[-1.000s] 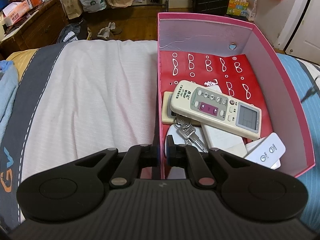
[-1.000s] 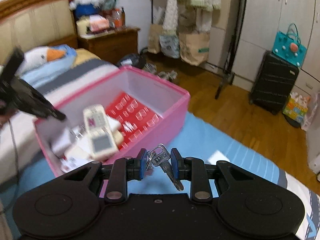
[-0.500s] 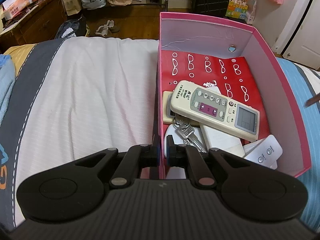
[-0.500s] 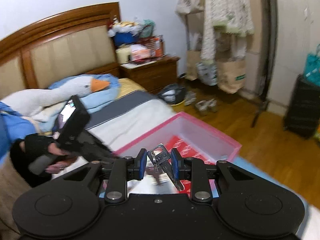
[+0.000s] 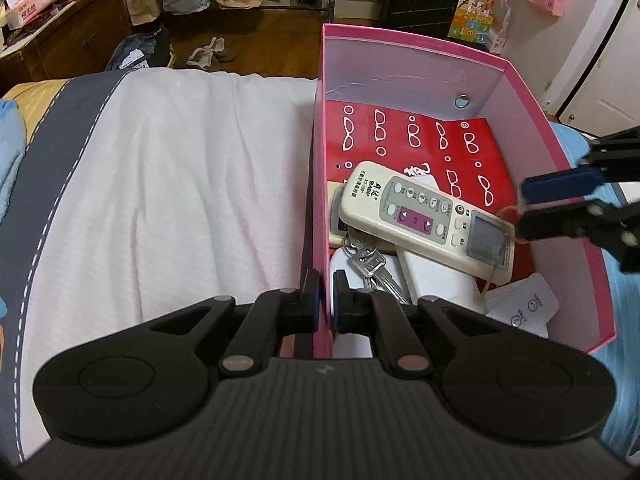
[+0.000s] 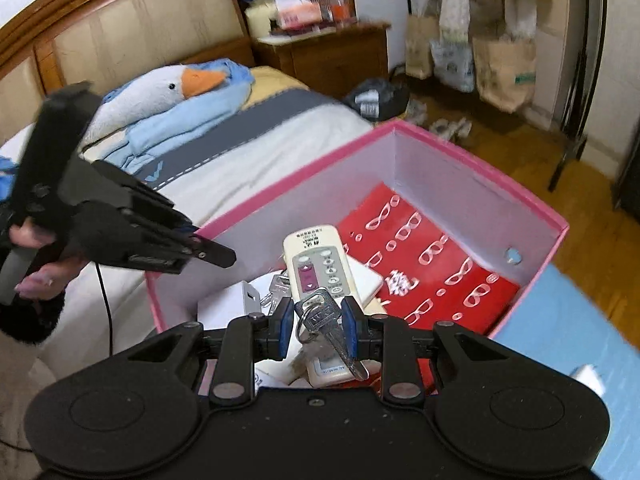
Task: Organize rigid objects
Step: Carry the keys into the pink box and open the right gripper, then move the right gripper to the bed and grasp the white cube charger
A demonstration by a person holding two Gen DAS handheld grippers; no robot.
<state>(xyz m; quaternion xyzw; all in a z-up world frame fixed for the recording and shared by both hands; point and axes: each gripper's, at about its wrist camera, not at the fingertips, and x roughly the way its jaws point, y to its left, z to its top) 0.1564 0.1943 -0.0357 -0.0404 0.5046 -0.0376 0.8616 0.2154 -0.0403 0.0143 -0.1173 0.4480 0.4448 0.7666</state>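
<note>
A pink box point(image 5: 540, 120) lies on the bed. My left gripper point(image 5: 326, 300) is shut on its near left wall. Inside lie a cream remote point(image 5: 424, 216), a bunch of keys point(image 5: 370, 260), a small white remote point(image 5: 524, 310) and white blocks, all on a red sheet printed with glasses. My right gripper point(image 6: 316, 322) is shut on a second bunch of keys point(image 6: 326, 334) and hangs over the box's near end, above the cream remote point(image 6: 316, 264). In the left wrist view the right gripper point(image 5: 524, 210) reaches in over the right wall.
White bedding point(image 5: 180, 180) with a grey stripe spreads left of the box. A goose plush point(image 6: 160, 88) and a blue blanket lie near the headboard. A wooden nightstand point(image 6: 328, 48), paper bags and shoes stand on the floor beyond. A person's hand point(image 6: 32, 256) holds the left gripper.
My right gripper has swung with its keys from beside the box to above its contents, and now shows at the right edge of the left wrist view. The left gripper kept its hold.
</note>
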